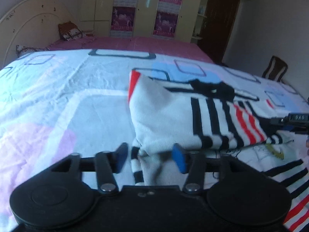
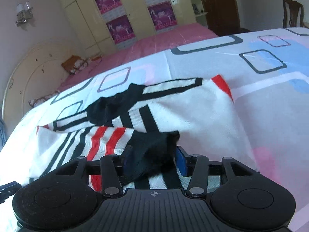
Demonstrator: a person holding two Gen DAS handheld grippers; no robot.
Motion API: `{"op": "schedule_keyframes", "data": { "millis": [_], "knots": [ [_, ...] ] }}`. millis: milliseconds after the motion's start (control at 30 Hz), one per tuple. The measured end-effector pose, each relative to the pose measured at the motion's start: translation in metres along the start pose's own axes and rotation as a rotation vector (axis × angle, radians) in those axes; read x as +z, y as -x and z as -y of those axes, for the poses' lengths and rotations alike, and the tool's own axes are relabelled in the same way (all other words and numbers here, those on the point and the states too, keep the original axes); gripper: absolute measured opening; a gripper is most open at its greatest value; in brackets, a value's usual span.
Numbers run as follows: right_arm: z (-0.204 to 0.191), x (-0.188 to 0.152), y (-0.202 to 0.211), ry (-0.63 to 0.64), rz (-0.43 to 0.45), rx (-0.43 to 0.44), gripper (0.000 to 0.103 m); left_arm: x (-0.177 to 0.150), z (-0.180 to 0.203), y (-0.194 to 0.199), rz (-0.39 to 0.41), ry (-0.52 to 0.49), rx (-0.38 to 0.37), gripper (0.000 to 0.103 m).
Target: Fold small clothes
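We work over a bed spread with a pale sheet printed with rounded squares; a pink cover shows beyond it, up to a cream headboard. A wardrobe with purple posters stands against the far wall, a dark door beside it. A wooden chair sits at the bed's far side.

The task's thing, a small white jumper with black and red stripes, lies on the sheet in the middle of the bed, partly folded over itself. A red patch marks its far corner. A black collar bunches at the top, and a black cuff lies on the striped part nearest the right tool.

Left gripper: jaws apart, a fold of the white knit and a striped cuff lying between the blue pads. We see a gap on each side of the cloth; the pads do not press on it.

Right gripper: jaws apart, the black cuff sitting between them. The right pad is close to the cuff; the left one is mostly hidden behind it. We cannot tell whether either pad touches the cloth, but the cuff looks slack, not pinched.

In the left view, the tip of the right tool shows at the right edge, over the red stripes.
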State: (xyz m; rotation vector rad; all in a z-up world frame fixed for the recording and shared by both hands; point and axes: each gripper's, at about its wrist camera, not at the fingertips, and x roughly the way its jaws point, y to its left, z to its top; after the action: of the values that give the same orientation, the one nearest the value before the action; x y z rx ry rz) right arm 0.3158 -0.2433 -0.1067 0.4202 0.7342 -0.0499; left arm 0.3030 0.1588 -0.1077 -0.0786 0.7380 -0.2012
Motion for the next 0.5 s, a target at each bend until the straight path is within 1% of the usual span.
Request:
{"op": "schedule_keyframes", "data": {
  "millis": [67, 133, 167, 200, 267, 400, 500],
  "knots": [
    [0.005, 0.002, -0.008, -0.025, -0.02, -0.001, 0.047, 0.008, -0.003, 0.002, 0.007, 0.041, -0.012, 0.055],
    [0.006, 0.005, -0.015, -0.046, -0.027, -0.001, 0.046, 0.017, -0.005, -0.005, 0.005, 0.087, -0.022, 0.054],
    [0.004, 0.006, -0.016, -0.043, -0.026, 0.002, 0.041, 0.023, -0.006, -0.012, -0.002, 0.108, -0.026, 0.054],
    [0.001, 0.007, -0.018, -0.031, -0.029, 0.008, 0.025, 0.029, -0.007, -0.023, -0.015, 0.131, -0.037, 0.052],
    [-0.002, 0.007, -0.019, -0.013, -0.034, 0.019, 0.016, 0.039, -0.009, -0.044, -0.027, 0.174, -0.055, 0.051],
    [-0.007, 0.01, -0.015, 0.012, -0.007, 0.023, 0.014, 0.057, -0.016, -0.091, -0.064, 0.235, -0.06, 0.05],
    [-0.012, 0.013, -0.007, 0.061, 0.042, 0.026, 0.014, 0.069, -0.02, -0.114, -0.058, 0.241, -0.03, 0.05]
  ]
}}
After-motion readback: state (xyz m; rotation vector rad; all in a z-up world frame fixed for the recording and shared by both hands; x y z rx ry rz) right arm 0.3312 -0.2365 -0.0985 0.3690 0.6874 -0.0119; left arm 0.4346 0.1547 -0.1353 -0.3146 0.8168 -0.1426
